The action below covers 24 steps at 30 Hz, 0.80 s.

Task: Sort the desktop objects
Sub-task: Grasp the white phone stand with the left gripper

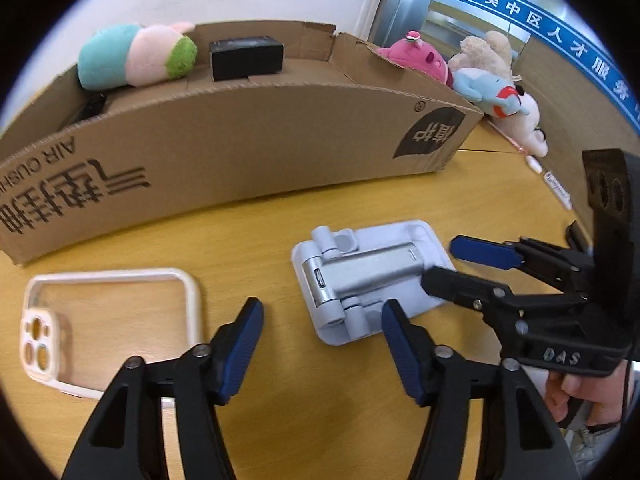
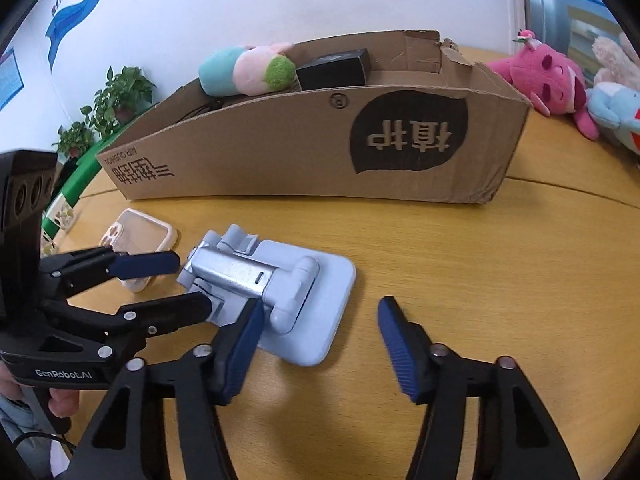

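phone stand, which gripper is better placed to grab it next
Probably the right gripper: its open fingers already flank the folded phone stand. The left gripper, also open, hangs short of it, offset toward the phone case.

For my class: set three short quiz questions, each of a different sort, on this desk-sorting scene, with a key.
1. True or false: the black box lies inside the cardboard box.
2. What lies on the table left of the folded phone stand? A) phone case B) mug C) pen
3. Fill in: the left gripper and right gripper both have their fingers ____.

Key:
1. True, beside the plush toy.
2. A, the phone case.
3. Open; neither holds anything.
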Tool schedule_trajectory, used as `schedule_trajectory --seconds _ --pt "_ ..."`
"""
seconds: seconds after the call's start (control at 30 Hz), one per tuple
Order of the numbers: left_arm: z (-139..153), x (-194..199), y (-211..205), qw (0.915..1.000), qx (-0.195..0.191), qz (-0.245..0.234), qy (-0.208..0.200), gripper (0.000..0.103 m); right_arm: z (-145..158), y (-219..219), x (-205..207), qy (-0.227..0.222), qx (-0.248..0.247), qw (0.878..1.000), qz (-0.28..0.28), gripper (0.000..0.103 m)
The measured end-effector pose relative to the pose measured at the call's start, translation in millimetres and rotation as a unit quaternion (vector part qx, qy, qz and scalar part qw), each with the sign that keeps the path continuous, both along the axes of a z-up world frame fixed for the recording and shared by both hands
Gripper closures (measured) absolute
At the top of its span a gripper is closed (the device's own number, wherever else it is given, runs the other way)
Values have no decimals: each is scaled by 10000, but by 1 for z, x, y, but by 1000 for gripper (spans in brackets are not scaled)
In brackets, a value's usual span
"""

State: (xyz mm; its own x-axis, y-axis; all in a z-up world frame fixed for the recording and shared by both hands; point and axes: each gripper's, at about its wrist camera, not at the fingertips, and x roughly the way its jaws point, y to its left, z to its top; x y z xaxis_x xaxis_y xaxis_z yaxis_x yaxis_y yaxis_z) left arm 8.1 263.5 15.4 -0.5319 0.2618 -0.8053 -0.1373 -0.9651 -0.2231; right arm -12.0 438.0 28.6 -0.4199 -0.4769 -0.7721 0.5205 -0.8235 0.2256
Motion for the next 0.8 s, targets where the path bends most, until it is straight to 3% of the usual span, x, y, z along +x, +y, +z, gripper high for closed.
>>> schedule_trajectory --seconds 0.13,0.2,0.37,0.47,0.57,0.67,0.8 --pt "0 0 9 9999 -55 -109 11 57 0 9 -4 -40 -70 10000 -25 53" --pt "-1 -1 7 9995 256 -156 -73 71 0 7 -2 -45 -75 10000 38 53" --pt "-1 -1 7 9996 248 -103 -52 71 1 -6 3 52 -12 9998 180 54" --pt "1 2 8 9998 175 -59 -37 72 1 -1 -2 -58 -154 9998 96 64" --pt "3 5 10 9999 115 -31 -7 73 3 -2 3 17 -94 9999 103 65" --pt "15 13 4 9997 184 63 174 74 11 -3 10 215 -76 9997 79 66" --pt "51 23 -1 9976 196 131 657 74 43 -1 19 597 -324 9977 19 68"
